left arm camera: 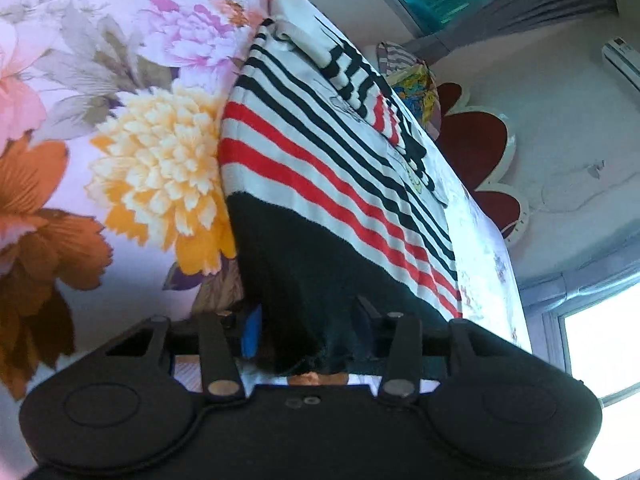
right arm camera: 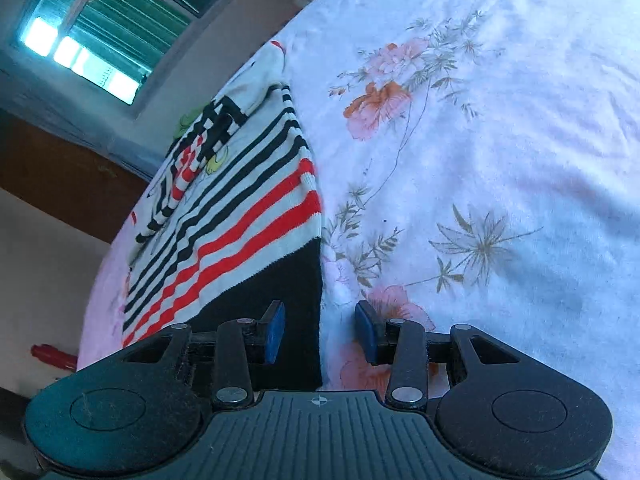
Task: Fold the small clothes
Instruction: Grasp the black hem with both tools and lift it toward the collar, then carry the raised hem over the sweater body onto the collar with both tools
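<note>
A small knit sweater [left arm camera: 320, 168] with black and red stripes on white and a black hem lies flat on the flowered bedsheet [left arm camera: 120, 80]. My left gripper [left arm camera: 308, 326] stands open at the near hem. The black hem fills the gap between its blue pads and hangs toward the camera. In the right wrist view the same sweater [right arm camera: 240, 208] stretches away to the upper left. My right gripper [right arm camera: 320, 332] is open over the hem's right corner. The left pad sits above black cloth, while bare sheet [right arm camera: 480, 160] shows between the cloth edge and the right pad.
A colourful pillow [left arm camera: 416, 88] and a red petal-shaped headboard [left arm camera: 476, 148] stand beyond the sweater. A bright window [left arm camera: 600, 340] and a wall air conditioner [left arm camera: 622, 60] are to the right. A window [right arm camera: 100, 32] and a red object [right arm camera: 52, 354] lie off the bed's edge.
</note>
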Motion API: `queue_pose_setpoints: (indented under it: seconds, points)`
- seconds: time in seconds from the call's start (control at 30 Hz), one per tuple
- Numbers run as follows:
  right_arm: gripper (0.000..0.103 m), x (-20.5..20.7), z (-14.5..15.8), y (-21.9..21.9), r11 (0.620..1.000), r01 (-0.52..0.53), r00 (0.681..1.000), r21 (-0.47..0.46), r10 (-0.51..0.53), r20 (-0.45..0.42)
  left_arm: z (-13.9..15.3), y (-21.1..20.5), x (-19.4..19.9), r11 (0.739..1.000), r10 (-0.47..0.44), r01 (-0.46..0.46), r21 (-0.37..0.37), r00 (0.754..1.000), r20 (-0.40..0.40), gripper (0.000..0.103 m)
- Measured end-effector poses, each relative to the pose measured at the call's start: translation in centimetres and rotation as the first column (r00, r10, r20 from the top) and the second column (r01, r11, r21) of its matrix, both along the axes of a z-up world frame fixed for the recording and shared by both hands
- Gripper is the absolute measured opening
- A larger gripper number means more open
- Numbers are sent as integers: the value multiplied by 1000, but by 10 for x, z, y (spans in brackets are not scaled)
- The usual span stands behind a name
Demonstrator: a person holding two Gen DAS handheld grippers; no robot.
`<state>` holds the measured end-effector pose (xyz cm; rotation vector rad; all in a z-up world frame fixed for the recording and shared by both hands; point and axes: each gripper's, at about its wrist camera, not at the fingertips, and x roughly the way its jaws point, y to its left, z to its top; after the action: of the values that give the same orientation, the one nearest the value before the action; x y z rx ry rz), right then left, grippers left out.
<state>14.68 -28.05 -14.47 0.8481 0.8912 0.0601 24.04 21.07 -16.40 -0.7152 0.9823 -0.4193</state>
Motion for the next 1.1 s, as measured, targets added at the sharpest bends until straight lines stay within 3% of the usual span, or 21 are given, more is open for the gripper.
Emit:
queue_pose_setpoints:
  seconds: [0.17, 0.33, 0.37, 0.4, 0.77, 0.87, 0.93, 1.0, 1.1]
  points:
    - [40, 8, -3, 6, 998, -55, 999, 43, 54, 2, -4, 0, 3, 999, 12, -13, -35, 1000, -10, 43]
    - [39, 16, -7, 14, 995, -92, 996, 44, 92, 13, 0, -10, 6, 1000, -6, 6, 6, 1000, -9, 42]
    - [37, 18, -7, 16, 994, -100, 995, 40, 99, 14, 0, -11, 6, 1000, -5, 5, 5, 1000, -9, 41]
    - [27, 19, -7, 17, 994, -104, 995, 42, 104, 13, 0, -11, 6, 1000, -2, 2, 3, 1000, -9, 39]
    - [24, 23, -16, 17, 992, -81, 997, 93, 81, 12, -13, 1, 8, 989, 89, -89, -118, 996, -7, 41]
    - [24, 28, -15, 20, 993, -89, 996, 78, 89, 4, -13, -1, 12, 991, 93, -93, -97, 996, -7, 31]
    - [24, 30, -12, 23, 993, -105, 994, 48, 105, 6, -13, -4, 13, 994, 91, -91, -58, 996, -6, 9]
    - [4, 30, -8, 24, 993, -115, 993, 14, 115, 28, -12, 0, 9, 993, 110, -110, -31, 994, 10, 7]
    - [4, 22, 11, 17, 995, -104, 984, -9, 104, 145, 0, 10, -2, 988, 145, -138, -76, 986, 86, 6]
